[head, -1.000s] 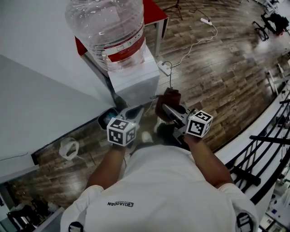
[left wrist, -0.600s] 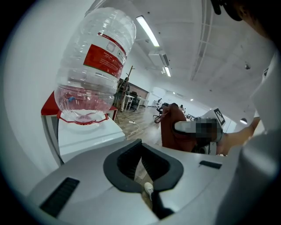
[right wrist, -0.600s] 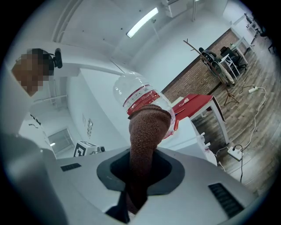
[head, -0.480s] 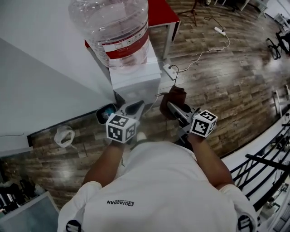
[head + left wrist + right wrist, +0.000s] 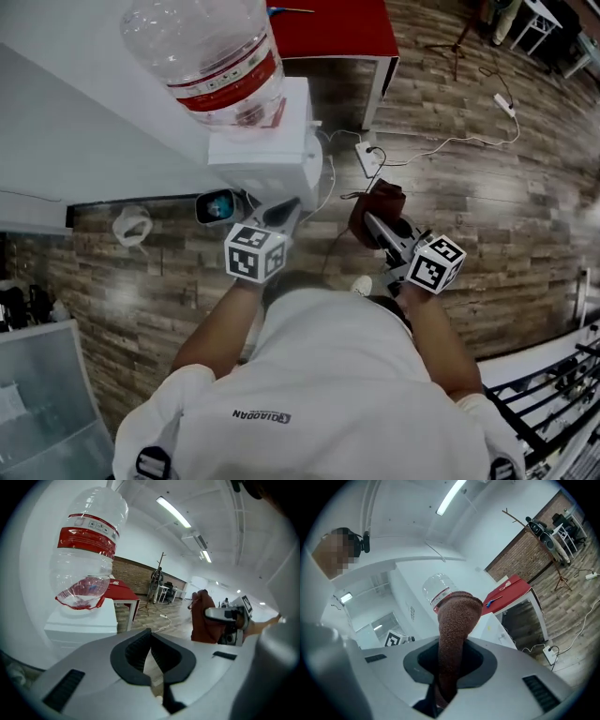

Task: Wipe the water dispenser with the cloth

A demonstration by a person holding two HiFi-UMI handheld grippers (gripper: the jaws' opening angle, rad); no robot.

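Cloth [image 5: 377, 204], dark red and knitted, is pinched in the right gripper [image 5: 371, 221]; its long axis runs out along the jaws, and its rounded free end points ahead toward the bottle [image 5: 438, 590] in the right gripper view; it hangs right of the water dispenser [image 5: 267, 155], apart from it, above the wooden floor [image 5: 487, 206]; in the left gripper view the cloth [image 5: 201, 618] stands upright, well clear of the white cabinet; both bare forearms reach forward from the white-shirted torso, marker cubes at the wrists; the right gripper angles up and inward; the left gripper [image 5: 281, 212] aims at the dispenser's lower front, near it, its jaws pressed together at the tips with nothing between; an inverted bottle [image 5: 202, 52] with a red label tops the dispenser; a power strip [image 5: 367, 159] lies just beside it.
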